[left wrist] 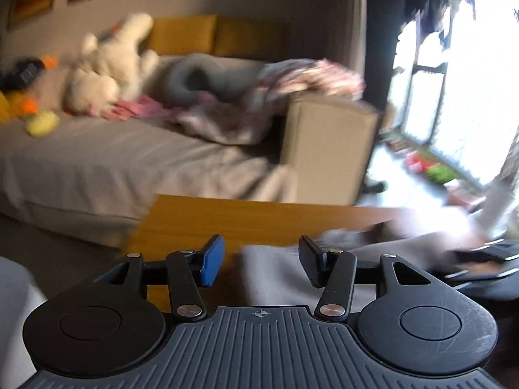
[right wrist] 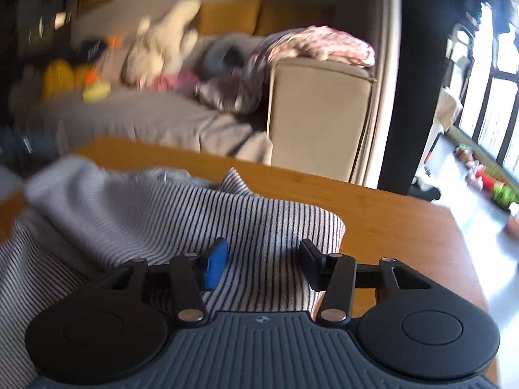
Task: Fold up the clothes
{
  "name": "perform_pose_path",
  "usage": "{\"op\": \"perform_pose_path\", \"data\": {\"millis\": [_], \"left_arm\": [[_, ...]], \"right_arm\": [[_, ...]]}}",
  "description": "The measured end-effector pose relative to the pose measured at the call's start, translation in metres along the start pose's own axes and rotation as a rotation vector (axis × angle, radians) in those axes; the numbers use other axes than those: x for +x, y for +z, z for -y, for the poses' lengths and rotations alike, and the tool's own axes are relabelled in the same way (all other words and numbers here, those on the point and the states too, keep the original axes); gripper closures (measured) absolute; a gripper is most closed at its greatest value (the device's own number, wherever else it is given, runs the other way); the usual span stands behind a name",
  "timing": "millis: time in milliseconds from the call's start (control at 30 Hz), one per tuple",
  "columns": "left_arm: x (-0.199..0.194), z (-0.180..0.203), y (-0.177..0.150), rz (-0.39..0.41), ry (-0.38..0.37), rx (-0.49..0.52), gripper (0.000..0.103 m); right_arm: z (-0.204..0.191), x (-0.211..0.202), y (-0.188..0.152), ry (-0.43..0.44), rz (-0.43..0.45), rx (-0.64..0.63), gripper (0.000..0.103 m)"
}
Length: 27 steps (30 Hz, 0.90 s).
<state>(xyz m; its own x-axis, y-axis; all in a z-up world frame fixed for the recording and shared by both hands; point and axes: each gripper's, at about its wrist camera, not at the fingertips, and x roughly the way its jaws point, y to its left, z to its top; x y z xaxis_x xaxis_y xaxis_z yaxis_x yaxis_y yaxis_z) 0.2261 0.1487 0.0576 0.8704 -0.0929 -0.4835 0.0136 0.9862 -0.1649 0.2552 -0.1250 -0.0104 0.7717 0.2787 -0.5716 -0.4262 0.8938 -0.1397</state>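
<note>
A black-and-white striped garment (right wrist: pixel 181 214) lies rumpled on the wooden table (right wrist: pixel 389 207), with its right edge near the table's middle. My right gripper (right wrist: pixel 263 264) hovers over that edge, jaws apart, and the cloth passes below the fingers without being pinched. In the left wrist view the same garment (left wrist: pixel 275 275) is a blurred pale patch on the table (left wrist: pixel 227 220). My left gripper (left wrist: pixel 262 261) stands open just above its left edge, with nothing between the pads. A blurred dark shape (left wrist: pixel 476 259) and a pale sleeve (left wrist: pixel 499 201) are at the right.
Behind the table is a grey sofa (left wrist: pixel 97 162) with a white plush toy (left wrist: pixel 110 64), yellow toys, a grey pillow and a patterned blanket (right wrist: pixel 324 45) over its armrest. A bright window (left wrist: pixel 480 81) with small items on the floor is at the right.
</note>
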Motion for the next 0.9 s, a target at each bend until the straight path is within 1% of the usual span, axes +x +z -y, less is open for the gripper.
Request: {"op": "perform_pose_path", "data": {"millis": [67,100,133,200,233,267,333,400,433,467,500,533,567,600,667,733,767,867,900], "left_arm": [[0.008,0.006,-0.006,-0.053,-0.104,-0.029,0.036],[0.015,0.009,-0.011,-0.088,-0.143,-0.040,0.035],[0.024,0.011,-0.018,-0.126,-0.144,-0.045,0.034],[0.037,0.011,-0.032,-0.150,-0.120,-0.045,0.034],[0.035,0.013,-0.036,-0.119,-0.123,-0.023,0.030],[0.034,0.016,-0.037,-0.116,-0.127,-0.010,0.025],[0.032,0.019,-0.039,-0.116,-0.133,0.014,0.021],[0.031,0.017,-0.039,-0.117,-0.139,0.011,0.021],[0.030,0.016,-0.038,-0.116,-0.144,0.006,0.020],[0.029,0.014,-0.039,-0.115,-0.147,0.002,0.020],[0.028,0.013,-0.039,-0.113,-0.150,-0.002,0.020],[0.029,0.013,-0.040,-0.113,-0.152,-0.005,0.018],[0.032,0.015,-0.040,-0.112,-0.155,-0.007,0.016],[0.033,0.015,-0.040,-0.112,-0.162,-0.008,0.015],[0.033,0.016,-0.040,-0.109,-0.167,-0.007,0.011],[0.032,0.017,-0.040,-0.105,-0.167,-0.006,0.011],[0.028,0.014,-0.038,-0.097,-0.163,-0.020,0.009],[0.012,0.002,-0.026,-0.068,-0.157,-0.085,0.006],[0.002,-0.005,-0.020,-0.044,-0.148,-0.113,0.005]], "right_arm": [[-0.010,0.003,0.006,-0.020,-0.024,-0.099,0.052],[-0.011,0.004,0.011,-0.016,-0.044,-0.109,0.052],[-0.010,0.005,0.017,-0.005,-0.059,-0.106,0.052],[0.000,0.004,0.033,0.050,-0.063,-0.030,0.052],[0.004,0.005,0.042,0.074,-0.059,0.015,0.052],[0.008,0.009,0.050,0.093,-0.060,0.058,0.053],[0.009,0.029,0.062,0.122,-0.071,0.109,0.054],[0.010,0.050,0.073,0.147,-0.084,0.152,0.054],[0.007,0.063,0.074,0.149,-0.097,0.149,0.055],[0.005,0.077,0.075,0.151,-0.123,0.141,0.062],[0.003,0.088,0.075,0.153,-0.143,0.133,0.075],[0.001,0.093,0.074,0.156,-0.145,0.119,0.075],[-0.001,0.097,0.073,0.159,-0.148,0.106,0.080],[-0.004,0.100,0.073,0.161,-0.149,0.094,0.087],[-0.009,0.094,0.071,0.148,-0.132,0.067,0.096],[-0.015,0.081,0.068,0.118,-0.078,0.024,0.097],[-0.018,0.071,0.068,0.115,-0.049,0.012,0.097],[-0.014,0.030,0.074,0.159,0.013,0.040,0.098],[-0.010,0.010,0.075,0.188,0.035,0.056,0.098]]}}
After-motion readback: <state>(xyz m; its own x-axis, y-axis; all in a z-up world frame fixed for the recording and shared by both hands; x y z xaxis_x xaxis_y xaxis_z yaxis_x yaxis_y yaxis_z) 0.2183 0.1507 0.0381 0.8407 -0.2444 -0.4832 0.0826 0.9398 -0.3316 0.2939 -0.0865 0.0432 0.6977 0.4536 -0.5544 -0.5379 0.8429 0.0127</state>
